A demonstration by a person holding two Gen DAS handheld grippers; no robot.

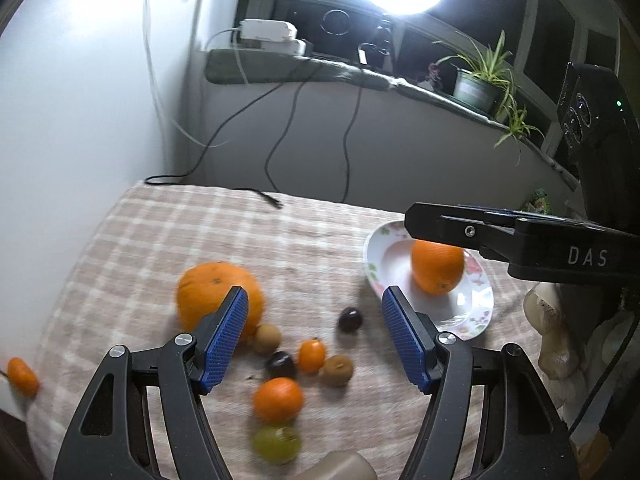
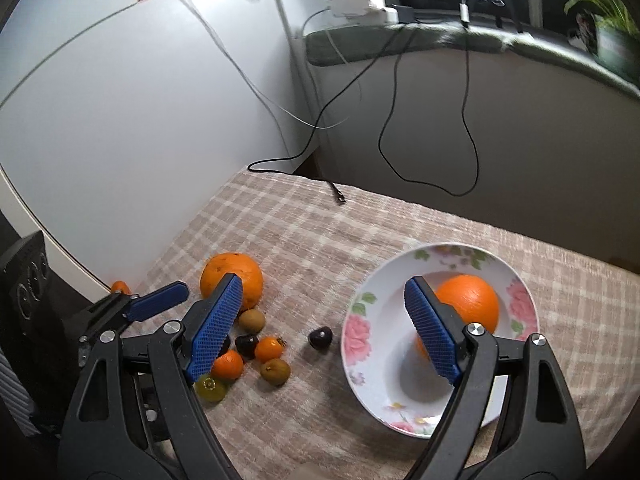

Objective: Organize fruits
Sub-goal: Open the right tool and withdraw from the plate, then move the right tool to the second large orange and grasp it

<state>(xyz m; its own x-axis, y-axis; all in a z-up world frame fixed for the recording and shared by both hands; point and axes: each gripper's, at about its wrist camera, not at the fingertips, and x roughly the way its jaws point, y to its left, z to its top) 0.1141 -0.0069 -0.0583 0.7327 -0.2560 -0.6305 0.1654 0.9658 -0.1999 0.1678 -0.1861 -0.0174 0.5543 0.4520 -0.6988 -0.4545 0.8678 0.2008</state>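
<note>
Checking both wrist views, I find one orange already in the flowered plate, and the loose fruit grouped on the checked cloth to the plate's left. The right gripper hangs above the plate's near-left rim, jaws spread wide and holding nothing. The left gripper is likewise spread and empty, and it sits directly over the loose group.

The relation that governs the next move: the large orange lies forward and to the left of the left gripper, just behind its left finger, well apart from the plate. I judge the left gripper the nearer one for it. Being round, that fruit has no long axis, so no wrist rotation is required, only a shift leftward and forward.

The small fruit sit between and below the left fingers: a mandarin, a green grape, two brown fruit, two dark fruit and a small orange oval one. They lie close together; a careless closure risks pinching two at once.
</note>
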